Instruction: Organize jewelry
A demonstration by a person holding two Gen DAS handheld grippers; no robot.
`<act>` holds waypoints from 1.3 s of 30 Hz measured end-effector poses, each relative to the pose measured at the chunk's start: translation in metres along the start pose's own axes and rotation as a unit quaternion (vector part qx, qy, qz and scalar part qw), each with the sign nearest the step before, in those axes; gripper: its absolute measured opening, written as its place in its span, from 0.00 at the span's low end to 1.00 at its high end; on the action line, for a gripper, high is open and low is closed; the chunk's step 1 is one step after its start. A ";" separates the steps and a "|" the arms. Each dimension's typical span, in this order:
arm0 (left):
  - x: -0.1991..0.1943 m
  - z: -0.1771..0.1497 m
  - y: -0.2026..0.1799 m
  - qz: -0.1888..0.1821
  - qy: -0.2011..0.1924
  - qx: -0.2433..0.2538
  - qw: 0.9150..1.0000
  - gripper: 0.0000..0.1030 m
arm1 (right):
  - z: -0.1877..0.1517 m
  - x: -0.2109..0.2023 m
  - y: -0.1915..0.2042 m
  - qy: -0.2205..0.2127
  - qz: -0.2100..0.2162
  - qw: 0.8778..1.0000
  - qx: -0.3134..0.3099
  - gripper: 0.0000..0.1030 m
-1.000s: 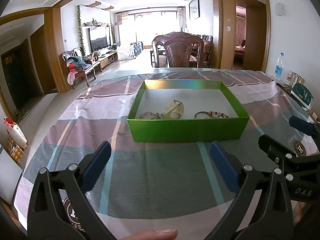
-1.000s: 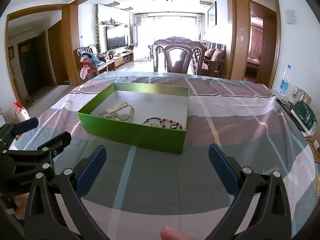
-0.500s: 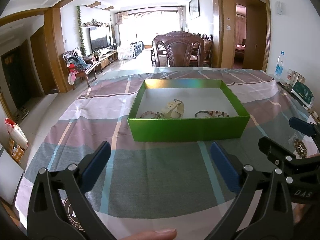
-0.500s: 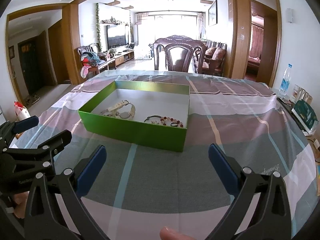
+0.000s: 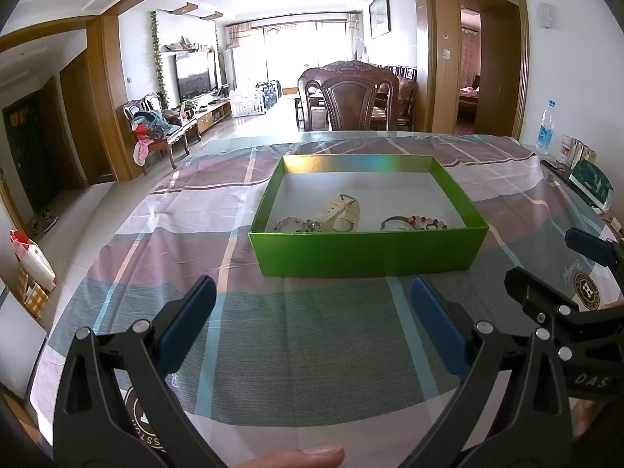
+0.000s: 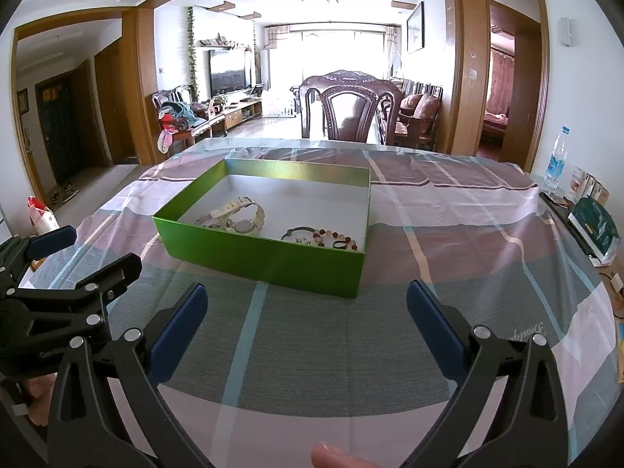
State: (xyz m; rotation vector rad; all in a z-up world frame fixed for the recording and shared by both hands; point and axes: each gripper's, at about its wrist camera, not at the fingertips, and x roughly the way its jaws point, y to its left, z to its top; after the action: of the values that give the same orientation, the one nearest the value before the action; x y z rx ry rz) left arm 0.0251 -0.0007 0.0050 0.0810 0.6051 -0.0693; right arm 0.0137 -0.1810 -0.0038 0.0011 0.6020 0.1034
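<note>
A green open box (image 5: 366, 253) (image 6: 269, 261) sits on the checked tablecloth ahead of both grippers. Inside lie a cream watch (image 5: 343, 214) (image 6: 241, 218), a pink bead bracelet (image 5: 290, 224) at the left and a red and pink bead bracelet with a dark cord (image 5: 417, 221) (image 6: 327, 236) at the right. My left gripper (image 5: 312, 312) is open and empty, short of the box's near wall. My right gripper (image 6: 306, 316) is open and empty, also short of the box. Each gripper shows at the edge of the other's view (image 5: 557, 277) (image 6: 78, 257).
A wooden chair (image 5: 349, 101) stands at the table's far side. A water bottle (image 5: 545, 128) and a dark green packet (image 5: 591, 187) with small items sit along the table's right edge. Round logo prints (image 5: 583, 290) mark the cloth.
Both grippers have drawn back very slightly from the box. The jewelry and the box have not moved.
</note>
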 end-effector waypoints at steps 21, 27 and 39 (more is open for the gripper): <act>0.000 0.000 -0.001 0.001 0.001 0.001 1.000 0.96 | 0.000 0.000 0.000 0.000 -0.001 1.000 0.000 0.97; 0.000 0.000 -0.001 0.001 0.001 0.001 1.000 0.96 | 0.000 -0.001 0.000 0.000 0.000 1.000 0.000 0.97; -0.001 -0.003 0.001 0.005 -0.001 0.001 1.000 0.96 | -0.002 -0.002 0.002 0.000 -0.003 1.000 0.001 0.97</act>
State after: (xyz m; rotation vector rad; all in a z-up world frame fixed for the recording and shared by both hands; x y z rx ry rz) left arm 0.0224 0.0006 0.0037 0.0860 0.6023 -0.0599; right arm 0.0101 -0.1793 -0.0044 0.0008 0.6024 0.0981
